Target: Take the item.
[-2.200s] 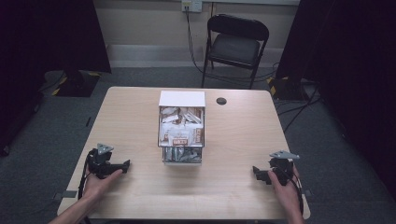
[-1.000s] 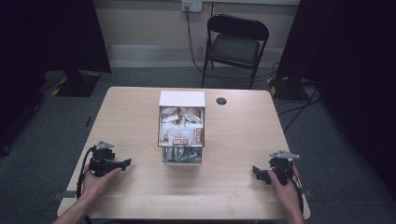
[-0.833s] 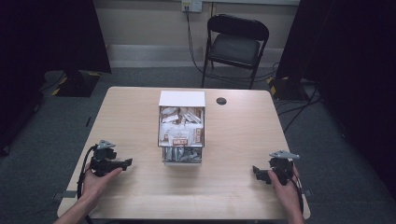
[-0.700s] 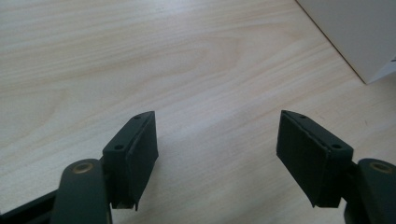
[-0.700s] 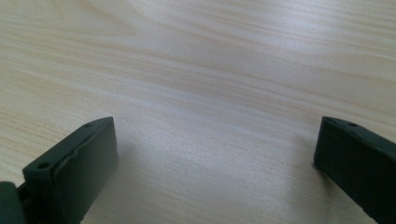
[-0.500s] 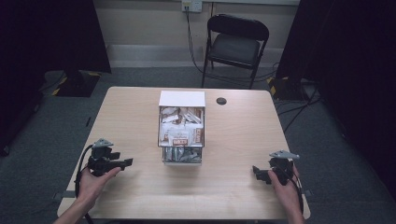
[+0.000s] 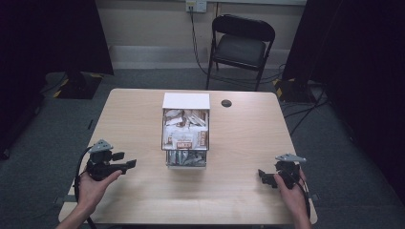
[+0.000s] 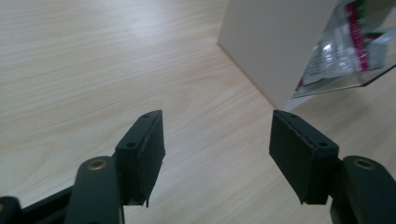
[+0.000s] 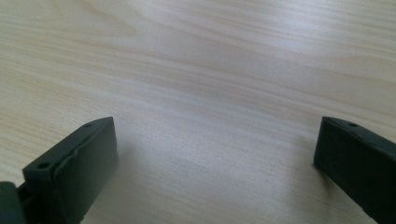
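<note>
A box (image 7: 185,138) with a white top and clear walls stands at the table's middle, packed with several printed packets. My left gripper (image 7: 128,165) is held just above the table, left of the box, pointing toward it. In the left gripper view it (image 8: 217,128) is open with nothing between the jaws; the box's white side wall (image 8: 273,46) and packets behind the clear wall (image 8: 348,46) lie just ahead. My right gripper (image 7: 262,174) rests at the table's front right, open. In the right gripper view it (image 9: 215,126) is spread wide over bare wood.
The light wooden table (image 7: 243,133) has a small black round disc (image 7: 226,103) near its far edge, right of the box. A black folding chair (image 7: 243,45) stands behind the table. Cables run along the floor at the right.
My left gripper has shifted slightly forward and toward the box, lifting a little off the table. The right gripper and the box have stayed put.
</note>
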`<state>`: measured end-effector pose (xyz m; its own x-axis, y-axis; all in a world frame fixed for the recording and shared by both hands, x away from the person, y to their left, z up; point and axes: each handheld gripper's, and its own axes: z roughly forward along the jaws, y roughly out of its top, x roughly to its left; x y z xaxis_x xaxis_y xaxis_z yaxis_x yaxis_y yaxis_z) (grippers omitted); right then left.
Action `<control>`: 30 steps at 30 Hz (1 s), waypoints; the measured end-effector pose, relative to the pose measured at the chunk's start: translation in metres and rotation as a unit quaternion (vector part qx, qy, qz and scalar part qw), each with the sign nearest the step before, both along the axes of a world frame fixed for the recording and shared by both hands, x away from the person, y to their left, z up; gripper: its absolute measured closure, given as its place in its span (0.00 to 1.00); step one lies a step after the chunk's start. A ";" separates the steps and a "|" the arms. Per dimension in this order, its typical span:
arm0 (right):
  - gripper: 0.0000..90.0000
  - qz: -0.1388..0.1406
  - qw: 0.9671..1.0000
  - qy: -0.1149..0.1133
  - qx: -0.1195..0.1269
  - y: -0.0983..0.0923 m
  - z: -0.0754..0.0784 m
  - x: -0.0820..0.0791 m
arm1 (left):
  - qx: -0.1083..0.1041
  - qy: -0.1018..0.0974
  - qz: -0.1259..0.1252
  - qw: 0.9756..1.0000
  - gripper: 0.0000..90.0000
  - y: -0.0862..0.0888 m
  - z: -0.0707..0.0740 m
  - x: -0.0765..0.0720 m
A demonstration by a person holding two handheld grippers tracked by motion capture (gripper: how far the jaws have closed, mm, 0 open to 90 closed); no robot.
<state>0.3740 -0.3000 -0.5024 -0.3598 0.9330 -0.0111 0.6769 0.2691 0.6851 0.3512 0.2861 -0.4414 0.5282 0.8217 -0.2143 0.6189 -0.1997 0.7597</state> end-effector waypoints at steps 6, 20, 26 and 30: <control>0.00 0.000 1.000 0.000 0.000 0.000 0.000 0.000 | 0.001 -0.039 -0.025 0.999 0.41 -0.008 0.014 -0.005; 0.00 0.000 1.000 0.000 0.000 0.000 0.000 0.000 | -0.047 -0.063 -0.062 0.995 0.47 -0.015 0.037 -0.006; 0.00 0.000 1.000 0.000 0.000 0.000 0.000 0.000 | -0.067 -0.064 -0.088 0.992 0.45 -0.019 0.047 -0.004; 0.00 0.000 1.000 0.000 0.000 0.000 0.000 0.000 | -0.082 -0.073 -0.084 0.990 0.45 -0.019 0.057 -0.002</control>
